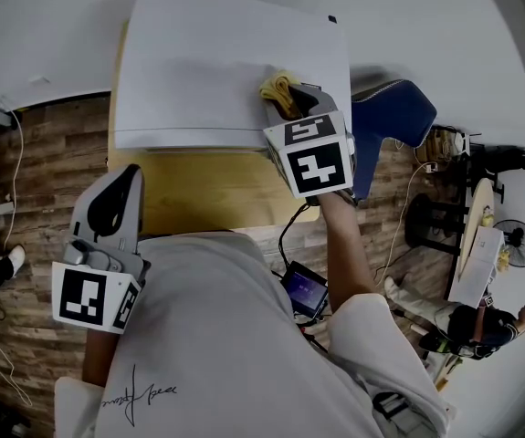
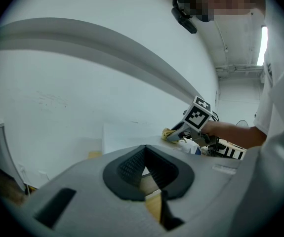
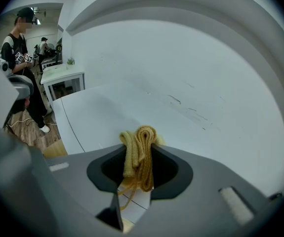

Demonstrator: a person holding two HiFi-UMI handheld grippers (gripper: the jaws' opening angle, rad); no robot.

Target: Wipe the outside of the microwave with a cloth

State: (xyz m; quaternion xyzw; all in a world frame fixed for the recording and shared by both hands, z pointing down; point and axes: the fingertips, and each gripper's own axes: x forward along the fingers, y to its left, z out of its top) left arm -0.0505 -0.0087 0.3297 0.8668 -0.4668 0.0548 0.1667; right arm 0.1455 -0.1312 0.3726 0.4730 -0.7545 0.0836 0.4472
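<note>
The microwave (image 1: 207,71) sits on a wooden bench (image 1: 203,194), its white top facing up toward the head view. The right hand-held gripper (image 1: 286,104) is clamped on a bunched yellow cloth (image 1: 278,88), and the folds stand pinched between its jaws in the right gripper view. The cloth is over the microwave's top, near the right front corner. It seems to press on the surface, though no view shows the contact outright.

The left hand-held gripper (image 1: 127,179) hangs in front of the microwave, off its left front corner and above the bench. Its jaws are together with nothing between them, and it takes no part in the work.

The step in hand looks like wiping the top panel, and most of that panel lies to the left of the cloth and behind it. The next move probably calls for a steady sweep across the top with light downward pressure, keeping the cloth flat enough to cover ground. After that the sides and the door front need the same pass — the jaws must not loosen, or the cloth will slip out.
</note>
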